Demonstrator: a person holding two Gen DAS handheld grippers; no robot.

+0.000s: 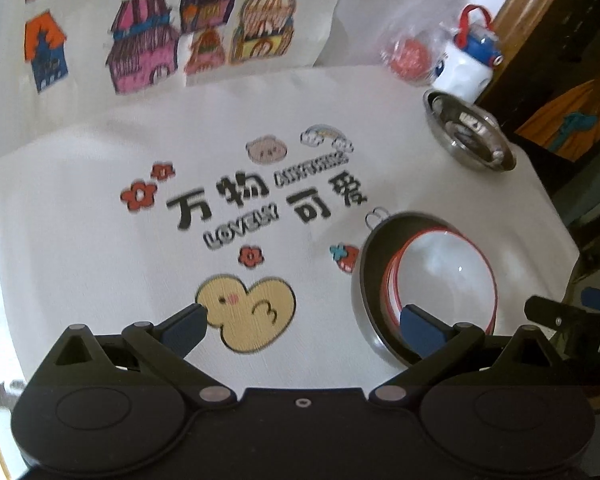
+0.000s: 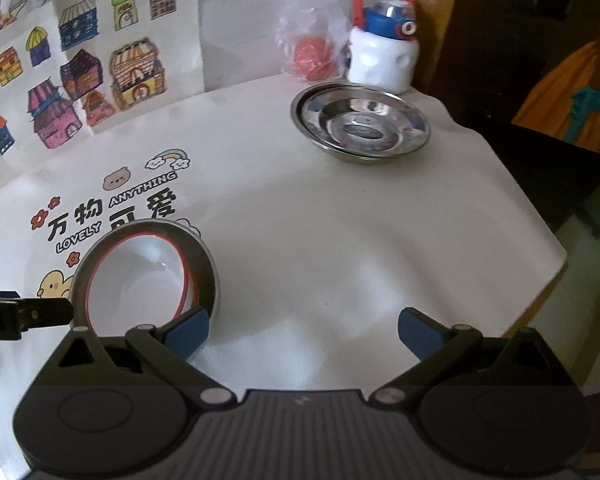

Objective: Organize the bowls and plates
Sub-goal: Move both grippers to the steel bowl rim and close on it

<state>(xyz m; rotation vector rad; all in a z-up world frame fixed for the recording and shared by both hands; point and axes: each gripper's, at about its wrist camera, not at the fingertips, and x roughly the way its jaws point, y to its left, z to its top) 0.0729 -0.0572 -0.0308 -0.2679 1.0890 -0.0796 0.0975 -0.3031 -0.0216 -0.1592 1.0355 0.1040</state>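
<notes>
So we've got a metal bowl [image 2: 148, 272] sitting near the front left of the table [image 2: 340, 240], and nested inside it are white bowls with red rims [image 2: 140, 276]. From the left wrist view we count at least two red rims stacked, maybe three, hard to say for sure. They're round, so no real long axis; the whole stack opens upward, and in the right wrist view it looks tipped a bit toward the camera, though the fisheye may be doing that.

Further back on the right there's a stack of shallow steel plates [image 2: 360, 124], also facing up. We can make out two rims, one nested in the other. Well apart from the bowl stack.

Behind the plates: one white water bottle [image 2: 382, 56] with a blue lid and red handle, upright, and one clear bag with something red in it [image 2: 312, 56] just beside it.

Fingers: our left gripper [image 1: 306, 326] is spread wide and holding nothing. Its right finger overlaps the near rim of the bowls in the picture, but we can't tell if it's actually touching. Our right gripper [image 2: 304, 330] is spread wide too, empty, over bare tablecloth, with its left fingertip [image 2: 188, 330] just beside the metal bowl's wall.

The cloth has a duck print [image 1: 246, 314].
</notes>
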